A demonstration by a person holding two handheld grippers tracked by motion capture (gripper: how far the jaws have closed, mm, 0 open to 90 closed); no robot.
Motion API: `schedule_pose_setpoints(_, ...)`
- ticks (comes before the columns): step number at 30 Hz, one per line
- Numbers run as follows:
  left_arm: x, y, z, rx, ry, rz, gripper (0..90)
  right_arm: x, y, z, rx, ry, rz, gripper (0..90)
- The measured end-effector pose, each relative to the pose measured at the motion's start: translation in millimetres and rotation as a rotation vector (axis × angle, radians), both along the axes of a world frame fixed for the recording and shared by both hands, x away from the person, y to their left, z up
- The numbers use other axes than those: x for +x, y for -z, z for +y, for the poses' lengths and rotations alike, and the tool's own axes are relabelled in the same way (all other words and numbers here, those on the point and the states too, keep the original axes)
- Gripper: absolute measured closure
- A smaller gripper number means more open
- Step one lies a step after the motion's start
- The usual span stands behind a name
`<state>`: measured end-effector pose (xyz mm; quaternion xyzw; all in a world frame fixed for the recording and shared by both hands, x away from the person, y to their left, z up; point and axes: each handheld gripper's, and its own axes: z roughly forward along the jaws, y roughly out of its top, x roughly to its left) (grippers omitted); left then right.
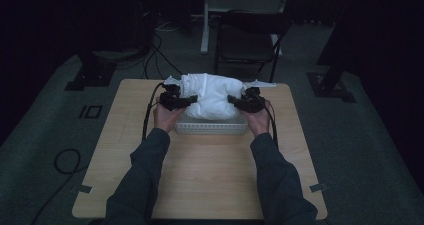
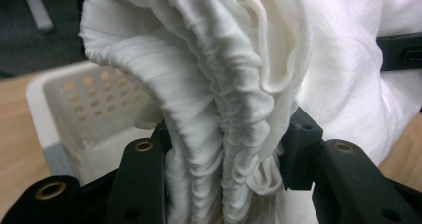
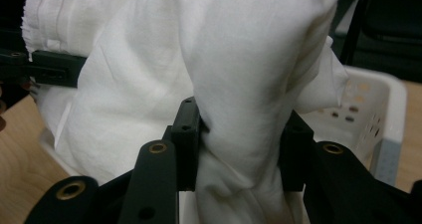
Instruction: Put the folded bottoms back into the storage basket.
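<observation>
The left gripper (image 1: 187,101) and right gripper (image 1: 235,101) are each clamping a bunched side of the white cloth (image 1: 210,99), holding it above the white basket (image 1: 212,127) at the counter's (image 1: 210,175) far middle, and should be lowering evenly so that no fold is draping over the rim.

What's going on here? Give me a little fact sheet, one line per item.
Setting: wooden table in a dark room
Item handled: white cloth, bunched up
Container: white perforated basket, under the cloth
Left gripper: shut on a gathered fold of the cloth
Right gripper: shut on the cloth's other side
Cloth position: held over the basket, lower part inside it
Behind the table: dark chair
</observation>
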<state>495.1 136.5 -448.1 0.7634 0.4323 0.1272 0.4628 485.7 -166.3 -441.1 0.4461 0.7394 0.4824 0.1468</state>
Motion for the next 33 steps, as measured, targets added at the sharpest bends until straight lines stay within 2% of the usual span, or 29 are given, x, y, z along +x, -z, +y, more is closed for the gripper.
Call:
schedule_pose_setpoints(3,4.7,8.8,-2.5,0.024,-0.009,0.035,55.8,5.2,9.7,2.2,-0.016,0.008,0.038,62.1)
schedule_pose_setpoints(4,7.2,13.4,-3.9,0.034,-0.015,0.063,55.7,6.6,12.6,2.7,-0.021,0.012,0.047,62.1)
schedule_pose_setpoints(5,7.8,14.5,-4.3,0.038,-0.017,0.068,55.7,8.5,17.0,4.4,-0.035,0.019,0.061,62.0)
schedule_pose_setpoints(7,9.8,17.8,-5.5,0.047,-0.026,0.096,55.7,9.5,19.1,5.2,-0.042,0.020,0.070,62.0)
schedule_pose_setpoints(8,9.8,17.8,-5.5,0.047,-0.026,0.096,55.7,9.5,19.1,5.2,-0.042,0.020,0.070,62.0)
schedule_pose_setpoints(9,10.9,20.3,-6.9,0.061,-0.036,0.117,55.7,9.9,20.4,6.1,-0.047,0.023,0.081,61.9)
schedule_pose_setpoints(16,14.2,30.6,-11.0,0.121,-0.054,0.164,54.2,13.4,33.5,13.6,-0.081,0.052,0.141,60.8)
schedule_pose_setpoints(17,15.2,33.6,-12.5,0.139,-0.064,0.180,50.7,14.3,35.4,14.5,-0.094,0.064,0.154,58.2)
schedule_pose_setpoints(18,15.1,35.8,-13.7,0.161,-0.071,0.185,47.0,15.6,37.5,16.0,-0.127,0.087,0.164,53.4)
schedule_pose_setpoints(19,13.6,35.9,-15.6,0.183,-0.084,0.168,44.9,17.0,39.8,17.8,-0.179,0.114,0.180,48.8)
schedule_pose_setpoints(20,12.4,34.8,-16.0,0.201,-0.107,0.160,39.0,18.7,42.5,19.7,-0.230,0.134,0.201,38.5)
schedule_pose_setpoints(21,11.0,33.5,-14.0,0.184,-0.123,0.153,37.2,19.2,44.5,20.8,-0.286,0.161,0.198,33.1)
schedule_pose_setpoints(22,9.6,32.2,-10.2,0.151,-0.138,0.145,36.0,18.5,44.4,20.1,-0.324,0.179,0.177,32.2)
schedule_pose_setpoints(24,7.7,30.4,-1.1,0.113,-0.157,0.146,35.9,16.3,39.7,17.2,-0.296,0.177,0.166,26.6)
schedule_pose_setpoints(25,5.1,29.2,3.2,0.095,-0.168,0.130,35.5,14.2,36.0,16.4,-0.303,0.186,0.136,26.8)
schedule_pose_setpoints(27,-2.4,24.8,13.6,0.030,-0.179,0.096,35.9,8.8,28.3,13.6,-0.286,0.185,0.091,28.6)
schedule_pose_setpoints(29,-9.0,19.6,22.2,-0.005,-0.174,0.078,35.9,2.5,22.2,9.5,-0.265,0.189,0.057,30.1)
schedule_pose_setpoints(33,-21.7,12.2,34.4,-0.013,-0.170,0.041,36.7,-11.1,17.8,0.1,-0.216,0.199,0.024,32.2)
